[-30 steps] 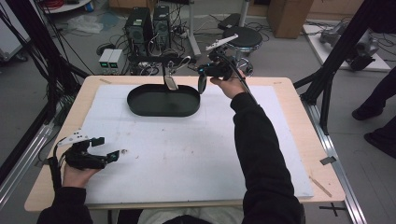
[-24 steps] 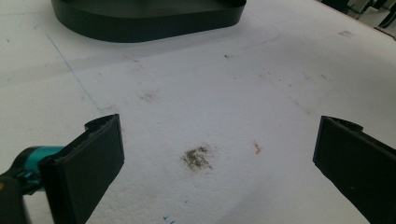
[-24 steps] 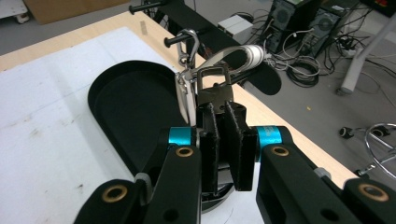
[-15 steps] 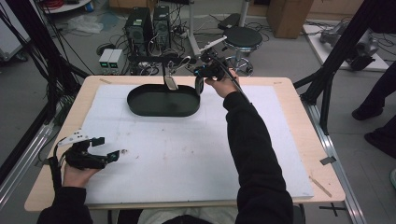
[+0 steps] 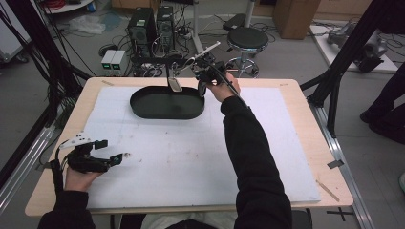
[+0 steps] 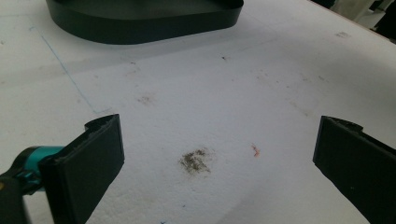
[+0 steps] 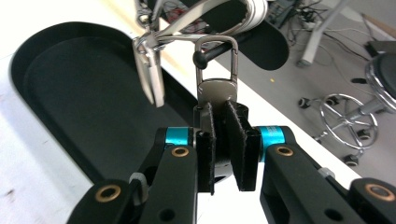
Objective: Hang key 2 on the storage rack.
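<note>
My right gripper (image 5: 202, 82) is at the far edge of the table, beside the right end of the black oval tray (image 5: 143, 112). It is shut on the metal snap clasp (image 7: 216, 87) of a keychain. Its jaws have just eased open a touch, with the clasp still between the pads (image 7: 205, 140). From the clasp a key ring and a flat metal tag (image 7: 150, 77) dangle over the tray's back rim (image 7: 70, 32); the tag (image 5: 174, 84) hangs above the tray. My left gripper (image 5: 116, 159) rests open on the white mat at the near left, its jaws (image 6: 219, 154) wide with nothing between them.
A white mat (image 5: 191, 157) covers the wooden table. The tray's near wall (image 6: 140, 28) lies ahead of my left gripper. Beyond the far edge are a stool (image 5: 246, 38), computer boxes (image 5: 153, 24) and cables on the floor. Black frame legs stand at both sides.
The right hand has moved left and slightly down, bringing the keychain closer over the tray's far right end. The left hand has kept still.
</note>
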Available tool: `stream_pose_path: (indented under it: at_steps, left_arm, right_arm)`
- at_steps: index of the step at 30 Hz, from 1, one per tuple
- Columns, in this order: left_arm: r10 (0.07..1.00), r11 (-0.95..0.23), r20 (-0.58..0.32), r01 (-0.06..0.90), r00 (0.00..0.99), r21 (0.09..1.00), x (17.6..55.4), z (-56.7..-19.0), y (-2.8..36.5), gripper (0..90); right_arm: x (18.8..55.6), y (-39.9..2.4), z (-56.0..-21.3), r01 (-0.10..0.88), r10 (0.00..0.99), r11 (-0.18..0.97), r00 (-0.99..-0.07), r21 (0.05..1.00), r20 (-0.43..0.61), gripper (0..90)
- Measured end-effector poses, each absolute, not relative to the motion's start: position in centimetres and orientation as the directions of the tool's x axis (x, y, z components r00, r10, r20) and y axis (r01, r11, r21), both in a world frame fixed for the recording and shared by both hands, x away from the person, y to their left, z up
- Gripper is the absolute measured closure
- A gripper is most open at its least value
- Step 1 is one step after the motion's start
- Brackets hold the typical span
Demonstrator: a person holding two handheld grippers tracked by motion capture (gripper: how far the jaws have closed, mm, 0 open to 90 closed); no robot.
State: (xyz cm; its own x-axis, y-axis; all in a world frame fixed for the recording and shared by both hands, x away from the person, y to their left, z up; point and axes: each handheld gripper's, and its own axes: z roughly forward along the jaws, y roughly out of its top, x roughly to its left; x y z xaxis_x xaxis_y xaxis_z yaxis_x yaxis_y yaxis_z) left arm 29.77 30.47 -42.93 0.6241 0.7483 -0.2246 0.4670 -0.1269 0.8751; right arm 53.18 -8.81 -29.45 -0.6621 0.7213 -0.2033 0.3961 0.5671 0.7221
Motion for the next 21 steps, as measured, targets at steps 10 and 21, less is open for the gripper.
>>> stream_pose_path:
  at_steps: [10, 21]
  left_arm:
    - [0.748, -0.125, -0.224, 0.464, 0.624, 0.877, 29.8, -42.9, 30.5, 2.4]
    - [0.744, -0.137, -0.218, 0.464, 0.631, 0.875, 29.7, -42.9, 30.4, 2.4]
  right_arm:
    - [53.8, -8.6, -29.9, 0.413, 0.756, 0.529, -0.625, 0.741, -0.192, 81.1]
    - [52.5, -9.1, -30.7, 0.441, 0.745, 0.543, -0.645, 0.715, -0.168, 38.2]
